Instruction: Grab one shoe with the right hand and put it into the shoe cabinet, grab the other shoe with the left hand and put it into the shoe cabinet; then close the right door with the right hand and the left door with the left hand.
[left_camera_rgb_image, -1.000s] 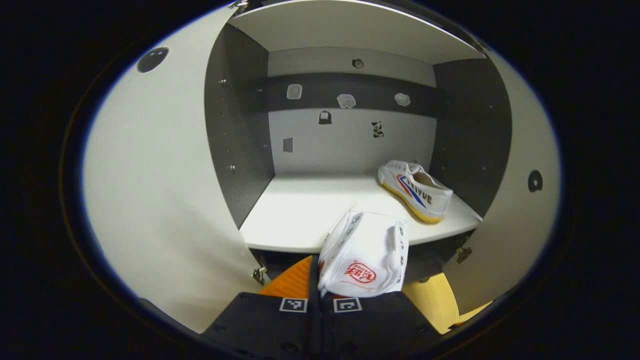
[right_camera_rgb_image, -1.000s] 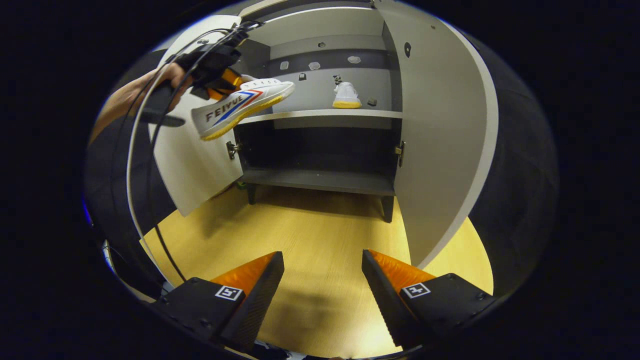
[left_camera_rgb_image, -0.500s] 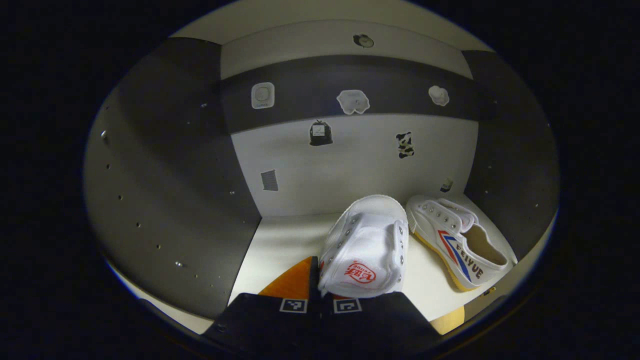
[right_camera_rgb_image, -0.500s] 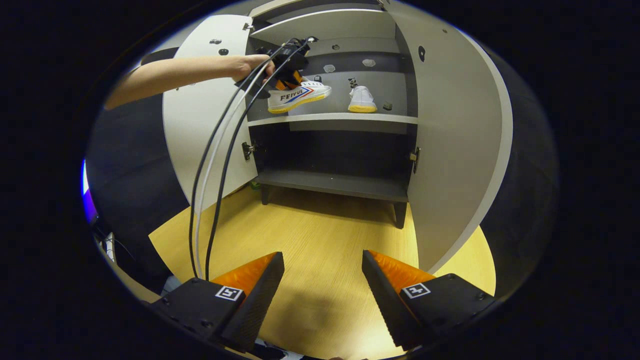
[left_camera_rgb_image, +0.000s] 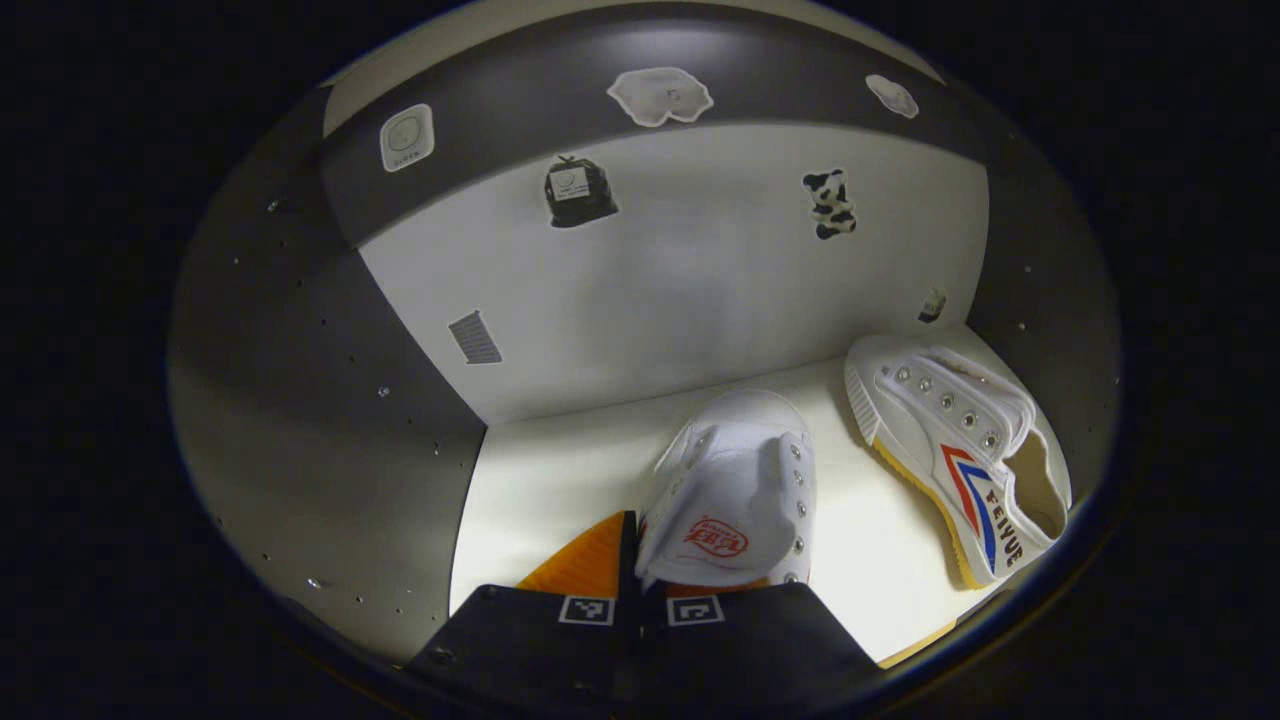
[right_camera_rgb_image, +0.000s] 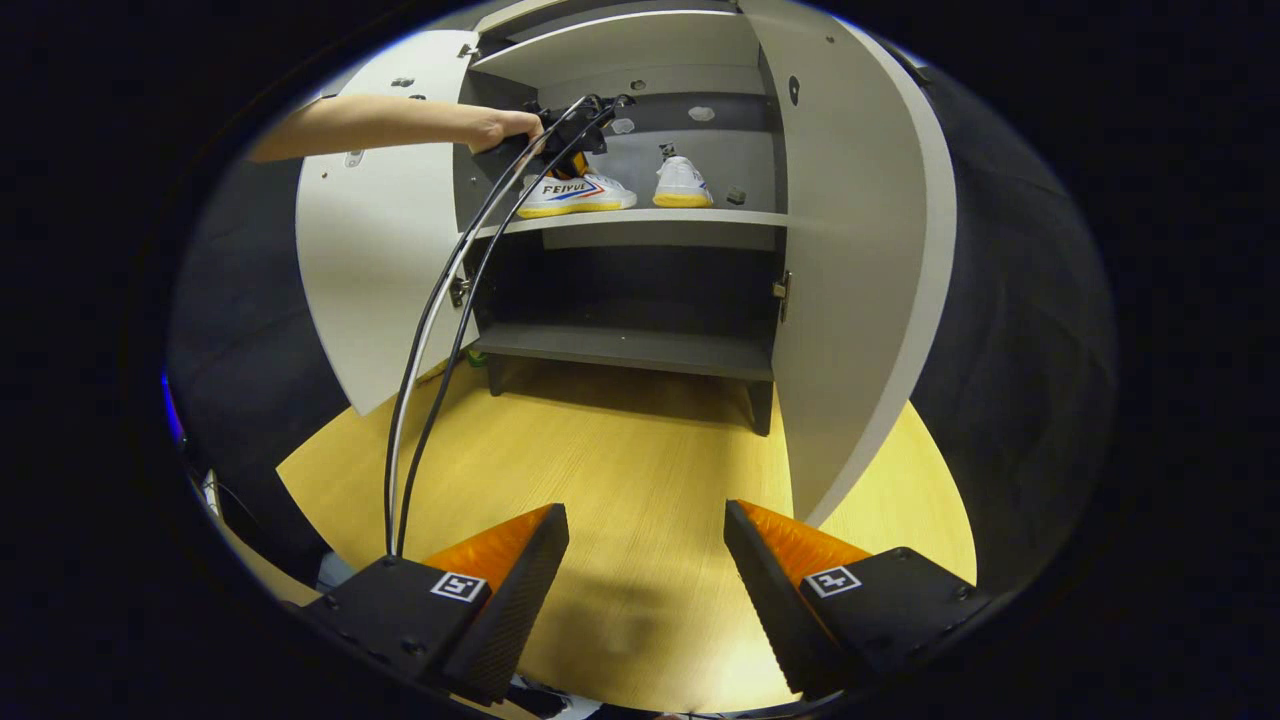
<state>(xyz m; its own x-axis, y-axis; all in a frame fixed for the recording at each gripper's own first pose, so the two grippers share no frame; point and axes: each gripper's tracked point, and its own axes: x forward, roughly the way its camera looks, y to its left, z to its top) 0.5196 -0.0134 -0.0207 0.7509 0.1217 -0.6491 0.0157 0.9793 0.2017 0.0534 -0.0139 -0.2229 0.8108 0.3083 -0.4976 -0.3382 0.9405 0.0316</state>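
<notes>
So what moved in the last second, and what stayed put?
The left hand-held gripper carried its shoe from the cabinet's front edge deep onto the shelf, still clamped. The other shoe, both open doors and the open right hand-held gripper stayed put.

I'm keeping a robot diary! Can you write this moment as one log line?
left tool: shut on second shoe, over shelf | right tool: open | doors: open

- Right gripper (right_camera_rgb_image: 646, 560): black blocky finger mounts, each bearing a small square black-and-white marker; wedge-shaped fingers with ribbed inner faces.
- Left gripper (left_camera_rgb_image: 640, 590): matching black mounts and markers.
- Bare forearm (right_camera_rgb_image: 380, 122), no sleeve.
- Black and white cables (right_camera_rgb_image: 440, 330) trailing.
</notes>
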